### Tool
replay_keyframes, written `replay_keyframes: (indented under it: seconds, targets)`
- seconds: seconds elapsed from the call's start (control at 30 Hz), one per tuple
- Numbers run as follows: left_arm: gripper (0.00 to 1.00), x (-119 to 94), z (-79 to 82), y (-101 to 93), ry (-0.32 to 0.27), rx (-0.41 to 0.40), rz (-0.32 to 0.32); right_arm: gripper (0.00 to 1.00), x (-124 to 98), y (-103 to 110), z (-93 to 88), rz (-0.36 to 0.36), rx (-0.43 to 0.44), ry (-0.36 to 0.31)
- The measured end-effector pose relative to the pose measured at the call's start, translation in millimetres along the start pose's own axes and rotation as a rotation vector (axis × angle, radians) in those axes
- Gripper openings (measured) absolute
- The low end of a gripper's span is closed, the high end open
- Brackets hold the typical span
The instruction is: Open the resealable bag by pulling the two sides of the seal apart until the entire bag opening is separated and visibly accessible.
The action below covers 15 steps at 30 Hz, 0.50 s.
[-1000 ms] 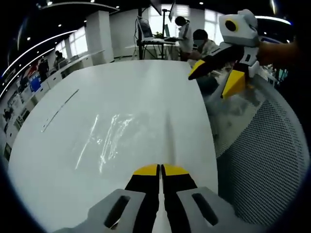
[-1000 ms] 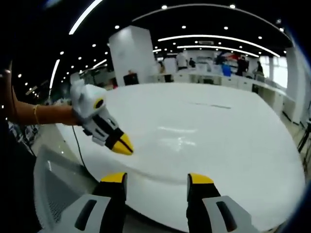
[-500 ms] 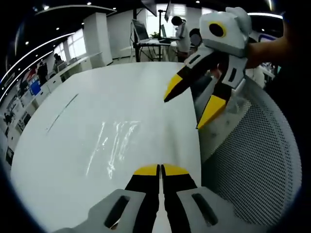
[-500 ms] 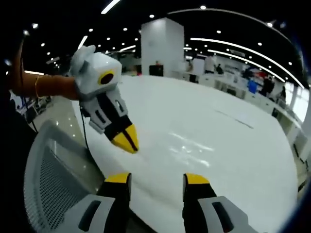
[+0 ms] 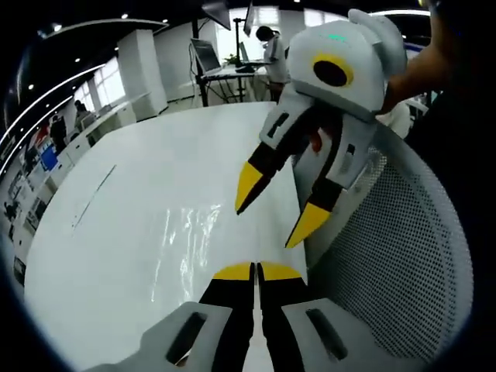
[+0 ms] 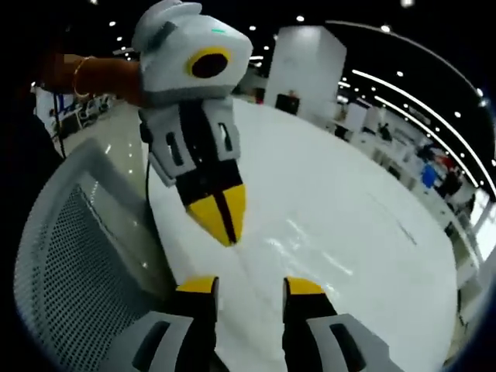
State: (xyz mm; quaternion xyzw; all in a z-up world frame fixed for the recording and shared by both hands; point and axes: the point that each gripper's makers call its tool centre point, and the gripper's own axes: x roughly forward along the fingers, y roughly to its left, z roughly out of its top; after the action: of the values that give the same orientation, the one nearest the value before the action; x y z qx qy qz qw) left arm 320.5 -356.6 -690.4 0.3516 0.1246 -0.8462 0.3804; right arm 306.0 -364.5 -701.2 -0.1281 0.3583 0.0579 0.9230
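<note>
A clear resealable bag (image 5: 180, 242) lies flat on the white table (image 5: 93, 232), visible mostly as glints. My left gripper (image 5: 256, 271) is shut with nothing between its jaws, low over the table's near edge and just right of the bag. My right gripper (image 5: 277, 208) comes in from the upper right, open and empty, fingertips pointing down close above the left one. In the right gripper view, my right gripper (image 6: 250, 287) stands open, and the shut left gripper (image 6: 221, 218) hangs just beyond it. The bag (image 6: 314, 246) glints on the table (image 6: 387, 232) further on.
A grey mesh chair back (image 5: 395, 256) stands against the table's edge beside both grippers, also in the right gripper view (image 6: 62, 263). A person's arm (image 6: 97, 77) holds the left gripper. People work at a desk (image 5: 267, 54) far behind the table.
The two grippers have drawn close together near the table's edge, each looming larger in the other's view. The left stays shut, the right stays open. The bag lies as before.
</note>
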Motion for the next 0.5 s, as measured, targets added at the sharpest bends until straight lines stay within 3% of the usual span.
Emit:
replay_keyframes:
  seconds: [0.23,0.5]
  targets:
    - [0.0,1.1,1.4,-7.4,-0.002,0.005,-0.014,0.17,2.7,1.5,1.8,0.014,-0.083,0.018]
    - [0.0,3.3,2.0,-12.0,-0.016,-0.002,-0.02,0.05,4.7,9.0,-1.0,0.056,-0.12,0.041]
